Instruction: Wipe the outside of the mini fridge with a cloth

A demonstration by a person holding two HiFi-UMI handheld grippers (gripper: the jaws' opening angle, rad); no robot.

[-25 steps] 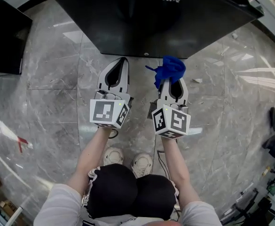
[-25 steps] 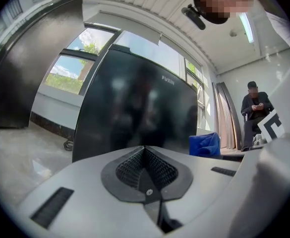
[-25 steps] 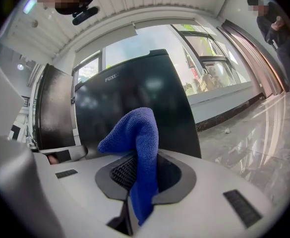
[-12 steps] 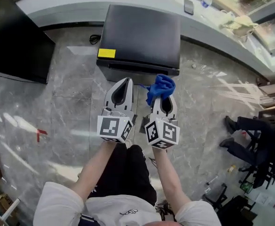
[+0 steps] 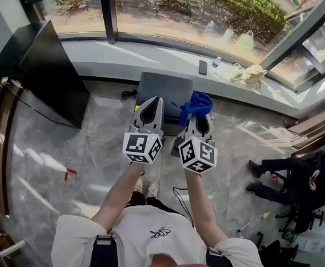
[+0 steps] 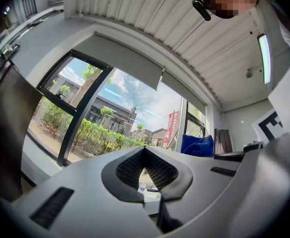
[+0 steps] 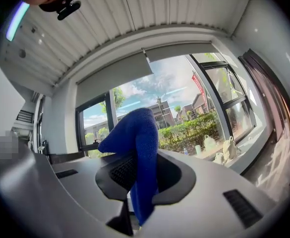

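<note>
Held the blue cloth (image 5: 196, 103) pinched in the right gripper (image 5: 198, 116), with the left gripper (image 5: 153, 102) pressed together on nothing, both raised well above the mini fridge (image 5: 165, 89) on the floor (image 5: 51, 149). Risked losing the cloth on first contact, judging by the small fold clamped and the loose bulk above the jaws — easily dragged out against the fridge wall.

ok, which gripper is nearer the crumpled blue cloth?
Right. The right gripper is shut on the crumpled blue cloth; the left gripper sits beside it, apart, fingers together.
</note>
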